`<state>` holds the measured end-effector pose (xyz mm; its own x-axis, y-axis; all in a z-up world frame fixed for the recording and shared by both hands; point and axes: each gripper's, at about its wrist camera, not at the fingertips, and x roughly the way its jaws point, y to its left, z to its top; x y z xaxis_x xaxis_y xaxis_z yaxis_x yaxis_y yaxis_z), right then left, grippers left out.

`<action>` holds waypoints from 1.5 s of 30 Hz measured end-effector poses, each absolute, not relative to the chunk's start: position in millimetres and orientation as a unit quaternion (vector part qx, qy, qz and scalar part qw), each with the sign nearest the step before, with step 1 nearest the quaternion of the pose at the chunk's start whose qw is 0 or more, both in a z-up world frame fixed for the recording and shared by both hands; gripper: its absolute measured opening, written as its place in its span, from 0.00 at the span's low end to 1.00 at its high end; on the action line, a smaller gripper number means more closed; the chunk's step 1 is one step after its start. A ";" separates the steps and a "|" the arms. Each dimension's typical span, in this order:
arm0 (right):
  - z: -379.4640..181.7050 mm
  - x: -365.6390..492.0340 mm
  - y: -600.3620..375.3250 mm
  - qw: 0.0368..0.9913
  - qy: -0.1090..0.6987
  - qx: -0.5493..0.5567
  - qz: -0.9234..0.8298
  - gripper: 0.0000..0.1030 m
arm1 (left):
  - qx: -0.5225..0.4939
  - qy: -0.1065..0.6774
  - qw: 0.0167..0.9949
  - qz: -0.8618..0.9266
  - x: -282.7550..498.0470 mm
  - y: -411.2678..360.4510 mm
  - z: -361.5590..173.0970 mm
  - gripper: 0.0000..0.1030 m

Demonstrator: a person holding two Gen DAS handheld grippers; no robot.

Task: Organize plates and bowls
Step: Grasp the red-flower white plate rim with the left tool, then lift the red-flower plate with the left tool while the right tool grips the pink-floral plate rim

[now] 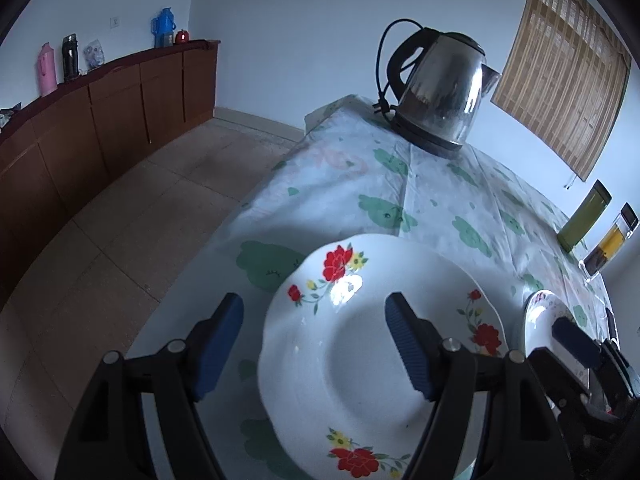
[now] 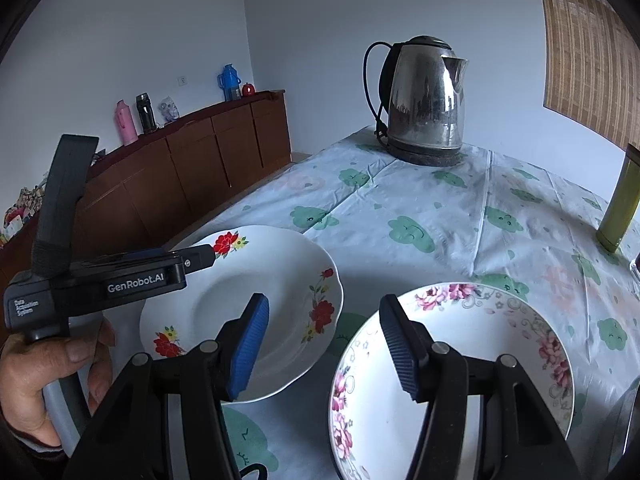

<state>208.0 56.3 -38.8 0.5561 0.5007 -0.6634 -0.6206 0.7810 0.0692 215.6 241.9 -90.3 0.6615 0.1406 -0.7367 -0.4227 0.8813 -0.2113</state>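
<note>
Left tool, jaws spread and empty, hovers over the near-left rim of the red-flowered plate, which lies flat on the desk. Right tool, jaws likewise spread and holding nothing, hangs between that plate and the pink-flowered plate just beside it. A kettle stands at the desk's far end, well apart from both.

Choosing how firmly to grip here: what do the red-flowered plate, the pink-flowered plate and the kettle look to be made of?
Red-flowered plate: probably glazed ceramic; glossy white with a bright window glare, printed flowers, scalloped rim. Pink-flowered plate: likely the same, smooth shiny white with a printed border. Kettle: polished metal body, apparently stainless steel, mirroring the room; handle and base look like black plastic.
</note>
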 end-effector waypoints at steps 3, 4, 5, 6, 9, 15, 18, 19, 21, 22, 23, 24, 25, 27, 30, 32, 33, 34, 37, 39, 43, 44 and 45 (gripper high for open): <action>-46.9 214.6 63.0 0.874 0.357 -0.096 0.315 0.58 | -0.188 0.386 0.889 0.157 215.8 242.4 -93.8 0.72; -48.4 216.4 64.7 0.873 0.360 -0.097 0.315 0.58 | -0.189 0.392 0.887 0.156 216.9 242.4 -96.2 0.72; -49.3 217.7 66.7 0.872 0.362 -0.099 0.316 0.58 | -0.191 0.397 0.884 0.154 217.8 242.5 -98.6 0.72; -50.3 218.8 69.5 0.871 0.363 -0.103 0.315 0.58 | -0.192 0.401 0.883 0.154 218.1 242.7 -100.0 0.72; -52.0 221.2 77.1 0.869 0.367 -0.116 0.312 0.54 | -0.191 0.406 0.880 0.153 219.1 242.0 -101.6 0.72; -61.9 229.2 93.7 0.858 0.392 -0.146 0.299 0.50 | -0.200 0.413 0.874 0.161 217.7 249.4 -105.3 0.72; -67.6 232.5 103.1 0.848 0.410 -0.160 0.296 0.47 | -0.199 0.419 0.872 0.159 219.5 249.0 -108.4 0.72; -69.2 232.7 106.1 0.847 0.410 -0.169 0.293 0.47 | -0.198 0.422 0.871 0.155 220.3 247.7 -109.5 0.72; -71.4 232.2 109.0 0.846 0.409 -0.180 0.289 0.47 | -0.199 0.429 0.869 0.145 222.3 245.5 -111.7 0.72; -71.6 232.3 107.7 0.846 0.409 -0.175 0.292 0.47 | -0.201 0.432 0.868 0.141 223.0 245.2 -113.0 0.72; -71.4 232.4 105.6 0.845 0.411 -0.168 0.297 0.47 | -0.199 0.432 0.868 0.140 223.0 244.7 -113.2 0.72; -70.9 231.9 104.2 0.844 0.412 -0.164 0.302 0.47 | -0.199 0.432 0.868 0.139 222.8 244.6 -113.3 0.72; -70.4 231.3 103.2 0.842 0.414 -0.159 0.307 0.47 | -0.199 0.432 0.869 0.139 222.7 245.0 -113.4 0.72; -70.2 229.6 103.3 0.838 0.417 -0.157 0.315 0.47 | -0.193 0.432 0.870 0.139 223.2 244.1 -113.8 0.72; -72.9 226.5 107.4 0.834 0.419 -0.170 0.316 0.47 | -0.181 0.434 0.871 0.141 224.5 241.7 -114.4 0.70; -75.3 224.1 110.3 0.831 0.419 -0.182 0.317 0.47 | -0.176 0.434 0.872 0.144 224.4 241.4 -114.4 0.66; -74.8 223.0 110.2 0.832 0.417 -0.182 0.316 0.47 | -0.173 0.433 0.872 0.147 224.0 241.6 -114.1 0.60; -73.6 222.4 109.1 0.834 0.416 -0.178 0.316 0.46 | -0.169 0.433 0.872 0.153 223.7 242.1 -114.4 0.57; -72.4 221.5 105.7 0.841 0.411 -0.179 0.303 0.33 | -0.161 0.432 0.873 0.160 223.3 242.6 -115.2 0.51; -71.4 222.2 102.0 0.842 0.411 -0.172 0.305 0.31 | -0.158 0.432 0.873 0.162 223.1 242.7 -115.9 0.50; -71.2 220.5 101.9 0.841 0.411 -0.173 0.307 0.31 | -0.158 0.432 0.872 0.165 222.1 244.2 -115.8 0.49; -71.2 220.3 101.6 0.841 0.411 -0.174 0.307 0.31 | -0.158 0.432 0.872 0.165 221.6 244.3 -115.8 0.48; -71.1 220.2 101.4 0.841 0.411 -0.172 0.307 0.31 | -0.159 0.432 0.872 0.166 221.6 244.2 -115.8 0.47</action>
